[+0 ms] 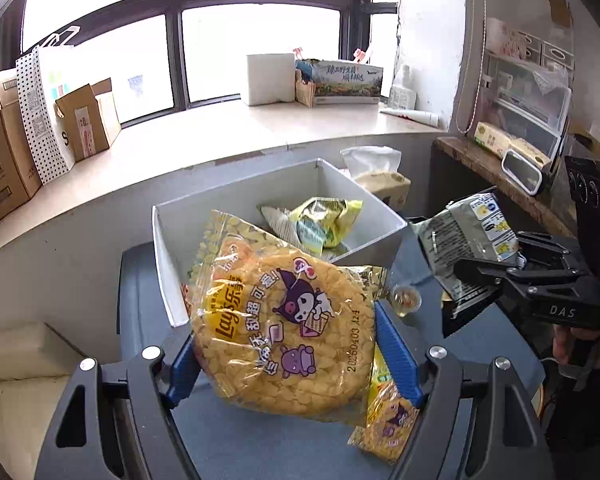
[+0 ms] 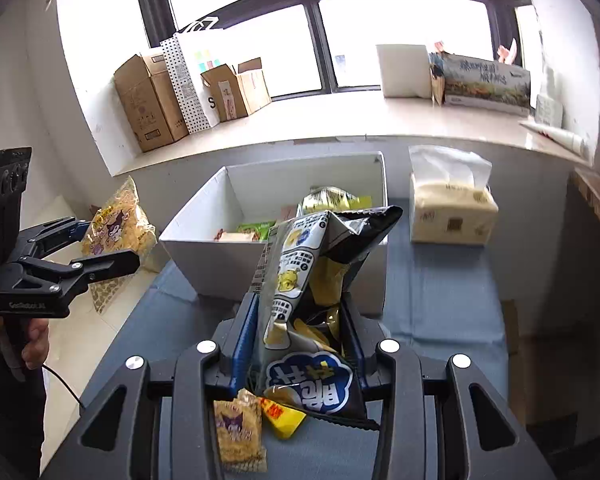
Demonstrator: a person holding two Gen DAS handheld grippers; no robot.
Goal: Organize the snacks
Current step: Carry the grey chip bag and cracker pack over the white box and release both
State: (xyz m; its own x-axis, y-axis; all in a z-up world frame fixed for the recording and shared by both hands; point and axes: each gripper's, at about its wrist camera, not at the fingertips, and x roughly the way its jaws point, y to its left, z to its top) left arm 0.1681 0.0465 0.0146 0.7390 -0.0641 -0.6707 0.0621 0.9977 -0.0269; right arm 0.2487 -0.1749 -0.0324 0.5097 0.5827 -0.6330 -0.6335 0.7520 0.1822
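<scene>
Left wrist view: we list the left gripper, its blue fingers pinching a yellow Lay's bag by its two sides; the bag hangs above the desk, in front of the near wall of a white box. Inside the box we count a yellow-green packet. On the grey desk cover lie a small round jelly cup, just right of the bag, and a smaller yellow packet under the right finger. At the right edge we note the right gripper, closed on a black-and-grey chip bag. A tissue pack stands behind the box; cardboard boxes sit on the window sill. Right wrist view: we list the right gripper, fingers pinching the black-and-grey chip bag, which stands upright in front of the white box. Green and yellow packets show inside the box. Below the fingers lie a small Kuromi packet and a yellow wrapper on the desk. At left, a hand holds the left gripper with the yellow Lay's bag in it. The tissue pack sits right of the box.
</scene>
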